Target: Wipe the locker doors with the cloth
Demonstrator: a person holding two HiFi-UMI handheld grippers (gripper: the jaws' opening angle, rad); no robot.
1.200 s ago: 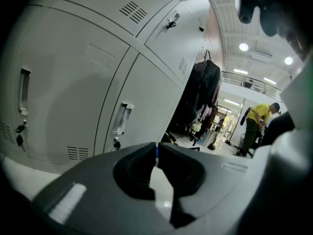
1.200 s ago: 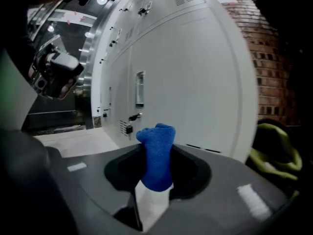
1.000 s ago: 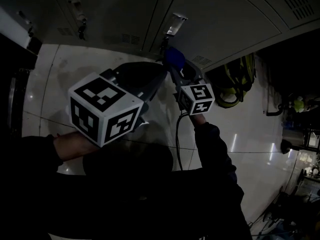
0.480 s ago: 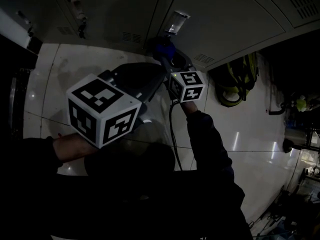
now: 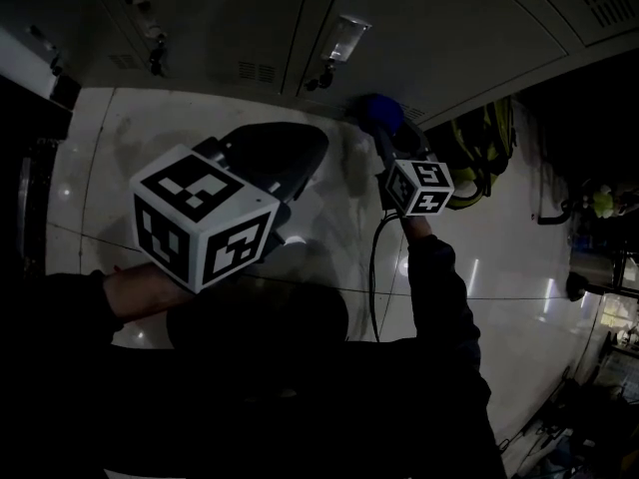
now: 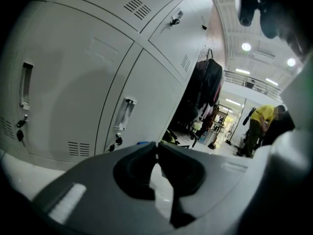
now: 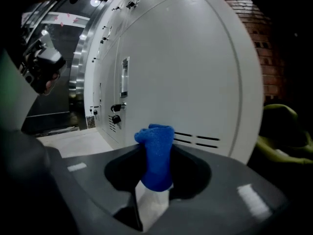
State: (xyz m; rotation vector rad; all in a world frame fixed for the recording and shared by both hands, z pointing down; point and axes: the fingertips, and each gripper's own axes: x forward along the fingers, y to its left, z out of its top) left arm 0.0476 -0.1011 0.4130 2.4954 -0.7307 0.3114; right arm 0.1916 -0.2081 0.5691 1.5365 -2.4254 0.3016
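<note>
Right gripper view has the blue cloth bunched upright and pinched between the jaws of the right tool, its top poking past the tips toward a pale locker door. Just behind it run the door's vent slots, so the cloth is low on the panel; whether it presses on the metal or sits just off it I cannot tell. From the head view the cloth is at the foot of the lockers, where the doors meet the tiled floor.

No streaks, damp patches or dirt show on any door, so nothing proves which panels are finished. I judge the wiping to be under way on this door's lower edge, with its upper part and the neighbouring doors, the ones with handles and hanging keys, possibly left to do.

The left tool is pressed together with nothing in it, held back from the lockers and taking no part.
</note>
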